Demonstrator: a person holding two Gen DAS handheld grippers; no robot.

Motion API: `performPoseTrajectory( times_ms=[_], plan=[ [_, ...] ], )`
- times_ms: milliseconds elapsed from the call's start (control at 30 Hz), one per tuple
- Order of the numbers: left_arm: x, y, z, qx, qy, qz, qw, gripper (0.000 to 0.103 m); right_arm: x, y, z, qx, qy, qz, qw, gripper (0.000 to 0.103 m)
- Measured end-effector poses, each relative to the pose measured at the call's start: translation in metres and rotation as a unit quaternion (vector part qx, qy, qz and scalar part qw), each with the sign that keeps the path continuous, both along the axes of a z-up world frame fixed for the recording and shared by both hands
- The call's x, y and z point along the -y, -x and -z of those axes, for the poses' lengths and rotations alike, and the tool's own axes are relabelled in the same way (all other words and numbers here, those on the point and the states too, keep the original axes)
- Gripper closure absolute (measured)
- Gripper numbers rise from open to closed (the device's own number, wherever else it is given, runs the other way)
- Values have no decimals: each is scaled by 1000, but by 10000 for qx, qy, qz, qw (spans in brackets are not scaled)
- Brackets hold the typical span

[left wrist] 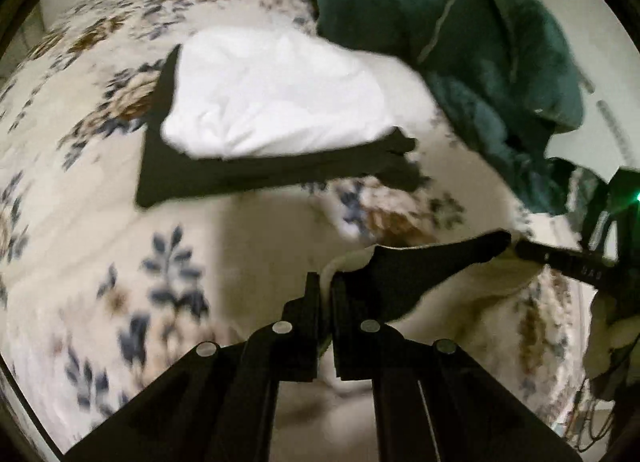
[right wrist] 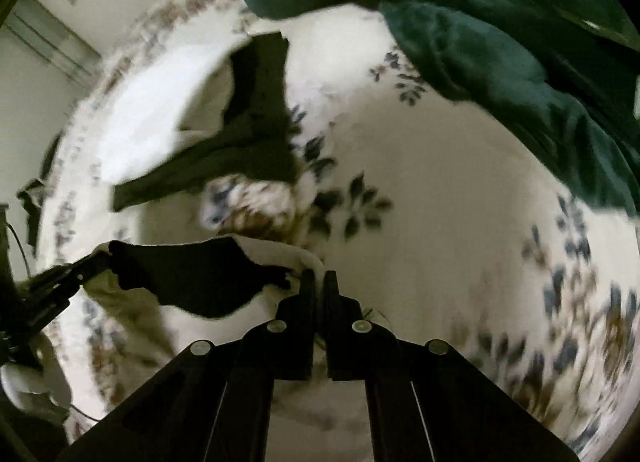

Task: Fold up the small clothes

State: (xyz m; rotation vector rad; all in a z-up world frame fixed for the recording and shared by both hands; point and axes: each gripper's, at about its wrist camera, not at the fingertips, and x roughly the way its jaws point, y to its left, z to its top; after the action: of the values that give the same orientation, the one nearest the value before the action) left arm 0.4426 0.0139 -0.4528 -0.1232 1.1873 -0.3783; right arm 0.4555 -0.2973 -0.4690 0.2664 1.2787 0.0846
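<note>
- The small black cloth garment hangs stretched between the two tools, raised just above the floral bedspread. A pale lining or second layer shows along its upper edge.
- The left tool has its fingers drawn together on one end of the garment. A narrow strip of pale fabric shows between them.
- The right tool has its fingers nearly together at the opposite end. The black fabric reaches the left finger, but the pictures do not show clearly whether the cloth sits between the fingers.
- Risk, as a judgement: each hold appears to take only a thin edge. If the tools pull further apart, one end may slip free and the garment may drop in a heap.
- Risk, as a judgement: uneven tension may twist the span, so the fold lands crooked.
- Both views are blurred, so fine detail of the holds is uncertain.
- Beyond the garment lies a flat black cloth with a white folded cloth resting on top of it. A lowered garment could overlap this pile if it is set down too far forward.
- A bulky dark green blanket lies heaped at the far right side of the bed, near the pile. It limits free laying space on that side.
- The bedspread between the held garment and the pile is bare.
</note>
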Motion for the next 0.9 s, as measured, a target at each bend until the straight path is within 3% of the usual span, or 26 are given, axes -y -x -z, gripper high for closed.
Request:
performPoseTrajectory(
  times_ms=[100, 200, 300, 433, 467, 533, 600, 633, 767, 900],
  plan=[
    [-10, 49, -17, 26, 164, -157, 9997, 100, -1, 67, -18, 101, -88, 27, 9999, 99],
    [-16, 98, -14, -180, 240, -357, 9989, 100, -5, 127, -10, -30, -129, 58, 9999, 99],
    [-23, 144, 9, -617, 275, -522, 9963, 99, -13, 188, 14, -428, -245, 70, 9988, 99],
    [-33, 185, 55, -1295, 252, -651, 9891, 96, -20, 237, 53, -929, -249, -16, 9954, 99],
    [-36, 192, 67, -1541, 313, -700, 9851, 96, -20, 244, 65, -1085, -220, -73, 9938, 99],
    [-47, 205, 75, -1845, 650, -923, 9763, 84, -16, 252, 80, -1373, -293, -111, 9900, 94],
    [-62, 214, 67, -1875, 992, -1188, 9700, 46, -7, 257, 86, -1604, -362, 12, 9864, 75],
    [-67, 216, 62, -1839, 1096, -1282, 9684, 40, 1, 261, 85, -1628, -478, 124, 9854, 58],
    [-93, 199, 47, -1620, 1409, -1843, 9591, 38, 37, 261, 65, -1226, -1014, 751, 9844, 53],
    [-100, 151, 48, -1339, 1425, -2096, 9580, 38, 63, 236, 59, -820, -1496, 1324, 9764, 53]
  ],
)
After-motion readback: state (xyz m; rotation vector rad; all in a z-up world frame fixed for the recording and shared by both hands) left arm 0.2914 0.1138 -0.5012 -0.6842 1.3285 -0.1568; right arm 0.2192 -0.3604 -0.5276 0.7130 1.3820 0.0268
